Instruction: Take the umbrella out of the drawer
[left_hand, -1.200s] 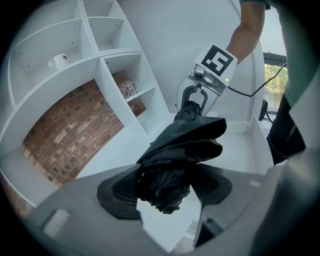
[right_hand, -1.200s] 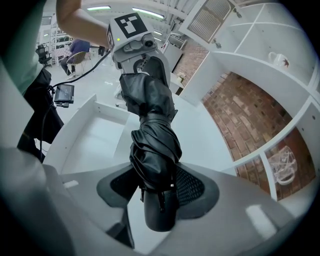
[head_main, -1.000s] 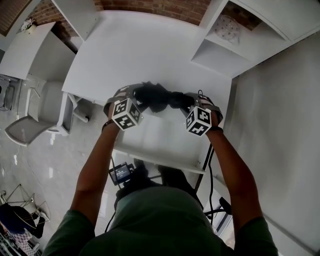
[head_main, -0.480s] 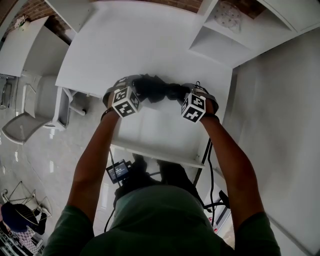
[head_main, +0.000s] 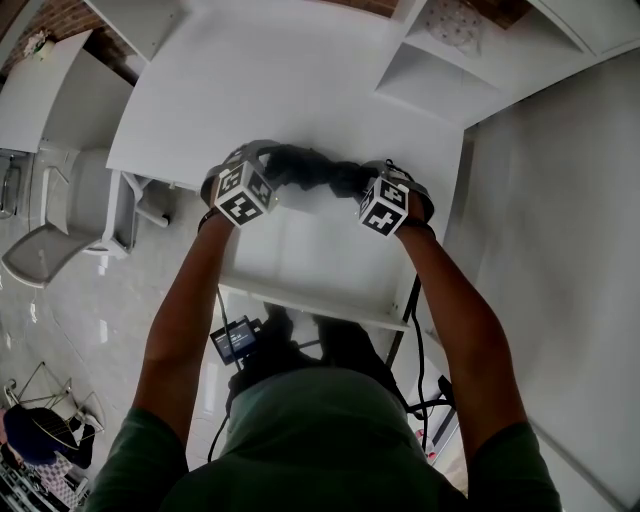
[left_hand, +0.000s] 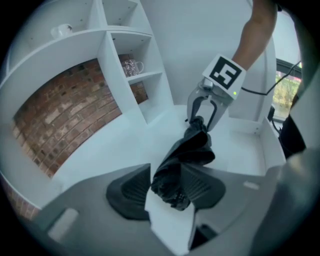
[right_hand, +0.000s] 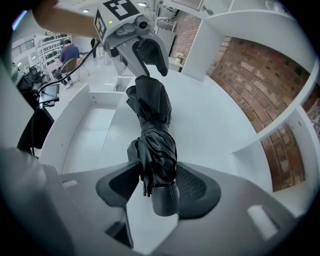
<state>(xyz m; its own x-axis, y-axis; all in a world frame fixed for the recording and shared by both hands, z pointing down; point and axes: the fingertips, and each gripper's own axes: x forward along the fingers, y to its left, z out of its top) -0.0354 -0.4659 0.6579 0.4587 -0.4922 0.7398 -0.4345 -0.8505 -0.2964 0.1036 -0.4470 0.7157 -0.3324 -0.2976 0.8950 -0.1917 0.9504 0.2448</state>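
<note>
Farther over desktop (head_main: 300, 90) now, umbrella (head_main: 315, 172) clears drawer (head_main: 310, 262); left gripper (right_hand: 151, 72) just closing on canopy, right gripper (left_hand: 202, 120) clamps handle end; fabric may slip.

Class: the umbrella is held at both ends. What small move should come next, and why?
Probably lower it onto the white desktop. The folded black umbrella is clear of the open drawer, gripped by the right hand-held gripper and the left hand-held gripper, whose jaws have just been closing on it.
</note>
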